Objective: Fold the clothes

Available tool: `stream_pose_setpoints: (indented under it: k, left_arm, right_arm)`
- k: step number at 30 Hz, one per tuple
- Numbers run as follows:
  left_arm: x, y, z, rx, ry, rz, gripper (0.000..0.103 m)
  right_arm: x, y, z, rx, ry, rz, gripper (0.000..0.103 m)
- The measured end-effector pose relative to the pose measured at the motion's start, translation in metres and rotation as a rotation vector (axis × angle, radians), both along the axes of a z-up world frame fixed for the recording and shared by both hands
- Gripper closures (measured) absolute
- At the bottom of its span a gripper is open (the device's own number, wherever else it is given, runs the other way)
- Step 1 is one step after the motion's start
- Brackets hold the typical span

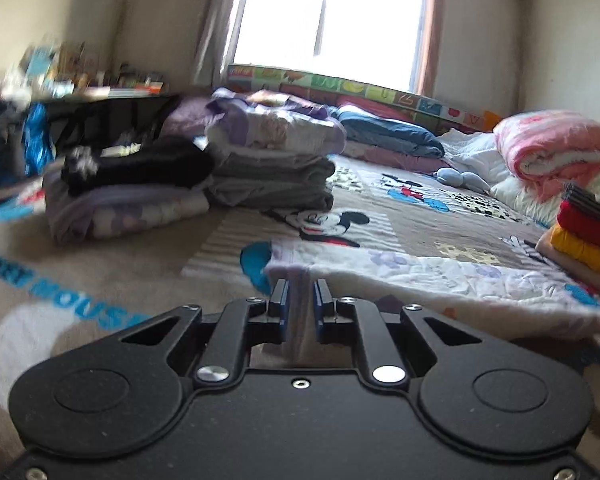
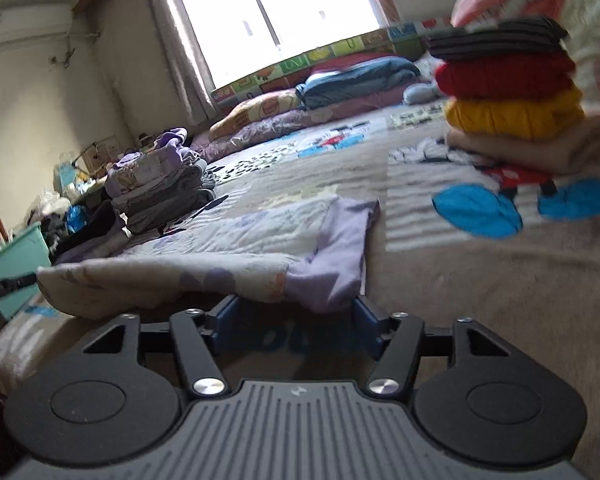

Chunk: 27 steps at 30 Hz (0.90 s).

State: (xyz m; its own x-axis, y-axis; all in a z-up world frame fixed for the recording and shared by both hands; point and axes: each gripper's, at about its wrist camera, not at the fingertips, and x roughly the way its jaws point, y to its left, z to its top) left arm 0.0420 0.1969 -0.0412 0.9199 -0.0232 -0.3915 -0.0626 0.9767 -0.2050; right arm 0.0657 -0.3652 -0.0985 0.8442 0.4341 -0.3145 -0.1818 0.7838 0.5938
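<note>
A white quilted garment (image 1: pixel 420 280) with pale purple flowers lies spread on the Mickey Mouse bed cover (image 1: pixel 100 272). My left gripper (image 1: pixel 300 292) is shut on its near left edge, and a fold of cloth stands between the blue pads. In the right wrist view the same garment (image 2: pixel 204 248) lies flat, with its lilac corner (image 2: pixel 332 264) turned up. My right gripper (image 2: pixel 296 314) is open, low over the cover. The lilac corner hangs just at the gap between its fingers (image 2: pixel 366 316), unclamped.
A stack of folded clothes in black, red, yellow and beige (image 2: pixel 508 88) stands on the bed to the right, seen also as the stack (image 1: pixel 580 232). Folded bedding piles (image 1: pixel 272 160) sit at the left, pillows and a pink blanket (image 1: pixel 552 148) at the back. A teal bin (image 2: pixel 16 268) stands beside the bed.
</note>
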Motion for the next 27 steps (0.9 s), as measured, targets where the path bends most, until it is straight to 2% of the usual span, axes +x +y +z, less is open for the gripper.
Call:
stream_pose_setpoints:
  k: [2, 5, 11, 15, 19, 21, 24, 25, 26, 27]
  left_arm:
    - [-0.004, 0.012, -0.001, -0.094, 0.031, 0.036, 0.068]
    - [-0.01, 0.033, -0.005, -0.251, 0.07, 0.107, 0.064]
    - [-0.037, 0.071, -0.013, -0.594, 0.056, 0.24, 0.054]
    - [-0.044, 0.076, -0.022, -0.721, 0.082, 0.255, 0.051]
    - [-0.038, 0.065, -0.034, -0.699, 0.172, 0.247, 0.049]
    - [-0.033, 0.057, -0.042, -0.672, 0.207, 0.233, 0.049]
    - [-0.02, 0.04, -0.054, -0.605, 0.257, 0.19, 0.049]
    - [-0.016, 0.032, -0.056, -0.563, 0.262, 0.176, 0.051]
    - [-0.013, 0.024, -0.056, -0.515, 0.263, 0.163, 0.066]
    - [-0.01, 0.017, -0.056, -0.475, 0.265, 0.149, 0.077]
  right_arm:
    - [-0.009, -0.009, -0.004, 0.07, 0.024, -0.018, 0.032]
    - [-0.022, -0.022, -0.009, 0.176, 0.061, -0.046, 0.023]
    - [-0.013, -0.042, -0.036, 0.429, 0.147, -0.114, 0.021]
    - [0.003, -0.029, -0.047, 0.465, 0.198, -0.112, 0.021]
    - [0.017, -0.016, -0.052, 0.447, 0.207, -0.118, 0.022]
    - [0.024, -0.013, -0.053, 0.433, 0.197, -0.128, 0.028]
    - [0.031, -0.01, -0.058, 0.42, 0.181, -0.13, 0.045]
    - [0.034, -0.01, -0.06, 0.42, 0.18, -0.121, 0.055]
    - [0.036, -0.009, -0.062, 0.414, 0.183, -0.114, 0.066]
    - [0.038, -0.008, -0.064, 0.408, 0.182, -0.11, 0.071]
